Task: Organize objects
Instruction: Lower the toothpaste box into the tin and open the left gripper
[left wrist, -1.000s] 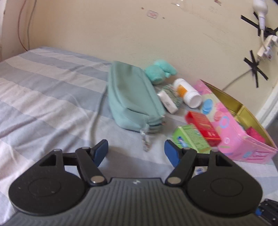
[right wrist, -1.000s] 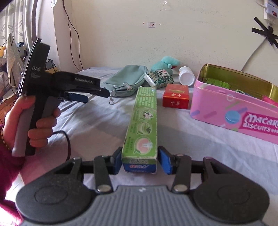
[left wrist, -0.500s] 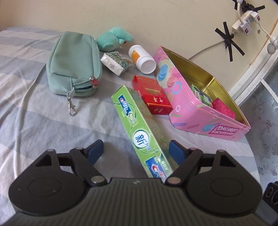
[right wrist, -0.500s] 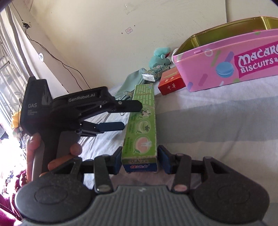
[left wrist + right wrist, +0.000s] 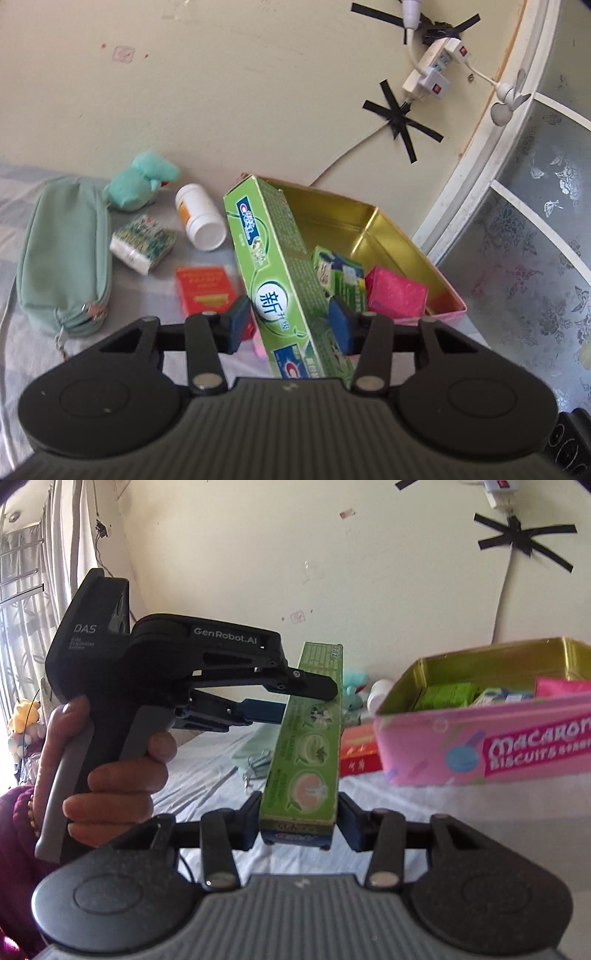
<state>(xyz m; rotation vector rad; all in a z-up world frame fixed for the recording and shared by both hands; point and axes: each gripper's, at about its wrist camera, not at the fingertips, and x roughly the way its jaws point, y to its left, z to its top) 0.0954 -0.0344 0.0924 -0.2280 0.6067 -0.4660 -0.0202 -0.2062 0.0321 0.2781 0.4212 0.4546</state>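
**A:** At the far left of the bed (image 5: 33, 347), what is seen lying loose?

**B:** A teal pouch (image 5: 62, 254) is laid there, with a plush toy (image 5: 138, 186), a tissue pack (image 5: 142, 243), a white bottle (image 5: 199, 218) and a red box (image 5: 205, 291) spread to its right. None of these is being touched.

**A:** And the toothpaste box (image 5: 273, 273)?

**B:** It is held off the bed, slanted, with its far end reaching over the near left corner of the pink biscuit tin (image 5: 439, 280). It is clamped from both ends of its length: the left gripper (image 5: 291, 325), whose jaws have just been closing, is pressed on its flanks partway along, and the right gripper (image 5: 299, 812) is clamped on its near end.

**A:** How is it expected to handle?

**B:** It is judged light and fairly stiff, but hollow cardboard; its walls can be dented if squeezed hard. The printed faces look glossy, so some slip is possible. A hold across the narrow sides near an end, where the flaps stiffen it, is thought safest.

**A:** What is already in the tin?

**B:** A small green box (image 5: 340, 273) and a pink packet (image 5: 395, 295) are seen at its near end; the far part is bare.
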